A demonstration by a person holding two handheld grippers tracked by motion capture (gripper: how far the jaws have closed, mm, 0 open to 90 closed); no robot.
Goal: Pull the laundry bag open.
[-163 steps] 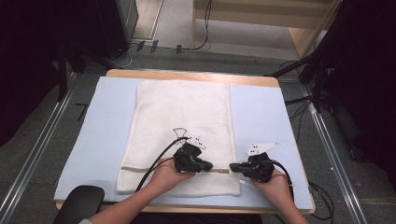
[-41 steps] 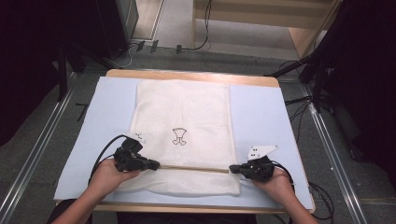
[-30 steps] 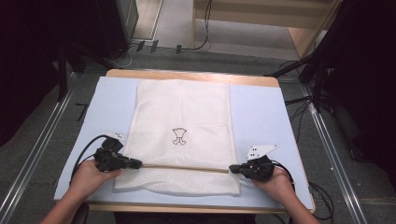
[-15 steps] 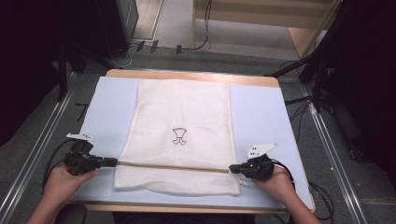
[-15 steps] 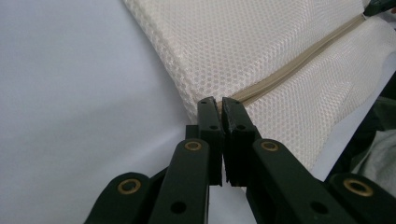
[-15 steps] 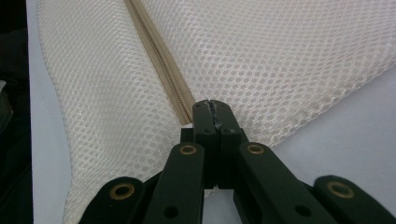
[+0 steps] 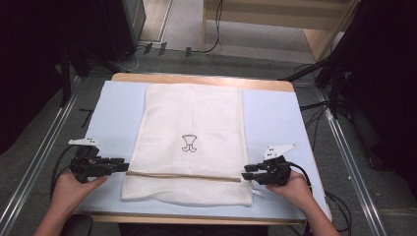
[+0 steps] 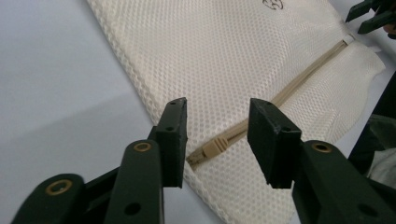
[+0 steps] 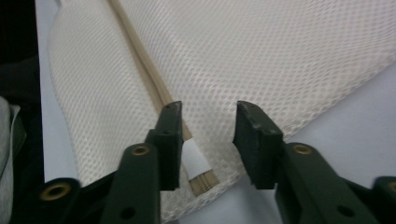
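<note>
Cream mesh bag (image 7: pixel 192 147) lies flat on a pale blue mat (image 7: pixel 118 113), zipper (image 7: pixel 184 176) closed. Left gripper (image 7: pixel 123 163) and right gripper (image 7: pixel 246 173) have just been opening; both stand apart at the zipper's ends, gripping nothing.

Cream mesh laundry bag (image 7: pixel 192 147) lies flat on the table, its tan zipper (image 7: pixel 184 175) fully closed

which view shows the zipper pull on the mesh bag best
The left gripper view. The small beige plastic zipper pull lies close up at the end of the beige zipper on the cream mesh laundry bag. In the high view the pull is too small to tell from the zipper line. The right gripper view shows the zipper's opposite end with its white tab.
</note>
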